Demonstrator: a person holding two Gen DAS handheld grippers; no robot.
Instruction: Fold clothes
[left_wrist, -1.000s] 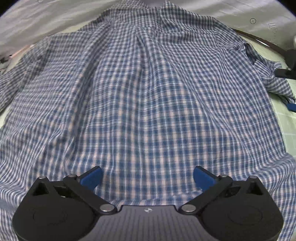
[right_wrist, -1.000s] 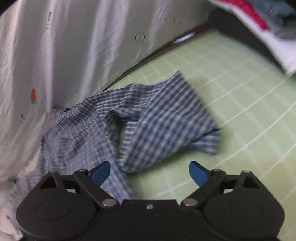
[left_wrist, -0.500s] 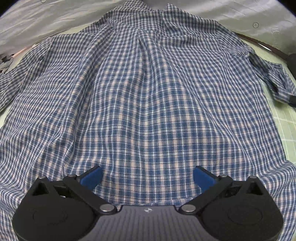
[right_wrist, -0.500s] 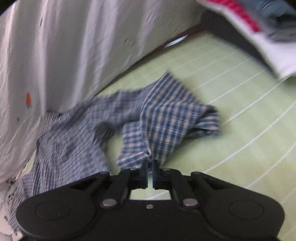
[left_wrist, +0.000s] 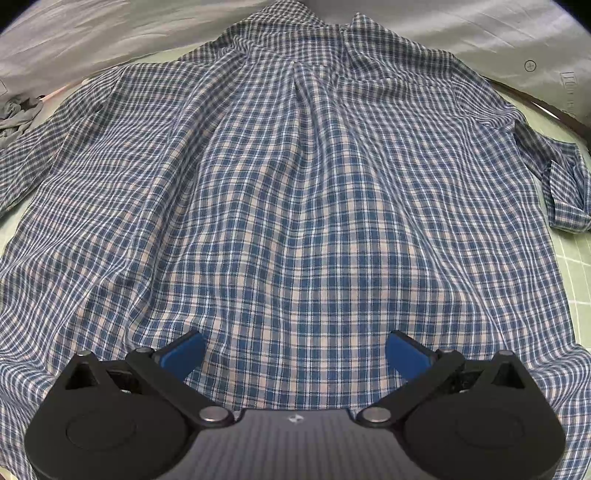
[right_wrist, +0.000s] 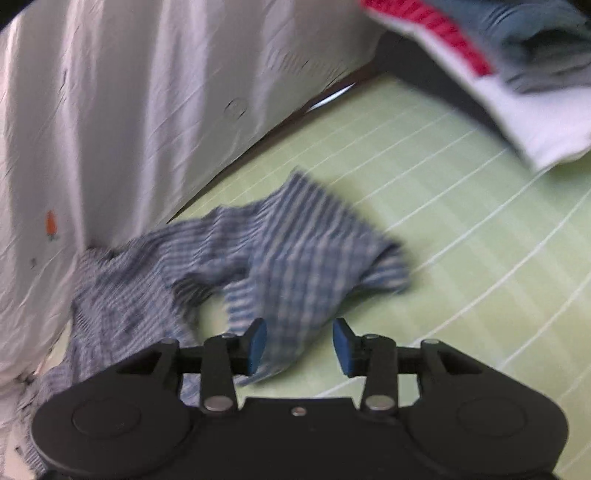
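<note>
Through the left wrist camera, I have the blue-and-white checked cotton shirt (left_wrist: 295, 206) spread back-up across the pale green gridded mat (left_wrist: 576, 273), collar at the far end, hem nearest me. My left gripper (left_wrist: 295, 350) hangs over the hem with its blue pads wide apart, gripping nothing. The shirt's short right sleeve (left_wrist: 565, 195) lies crumpled at the far right edge.

Through the right wrist camera, which is blurred, my right gripper (right_wrist: 299, 341) stands part-open over that sleeve (right_wrist: 295, 258), the cloth between the pads but not pinched.

My worry: if I fold the side in with the sleeve bunched like this, the lump gets trapped and the fold goes crooked. Closing on one layer only would drag the cloth askew.

A white wrinkled sheet (right_wrist: 147, 110) hangs behind the mat, and a pile of folded clothes (right_wrist: 517, 55) sits at the far right.
</note>
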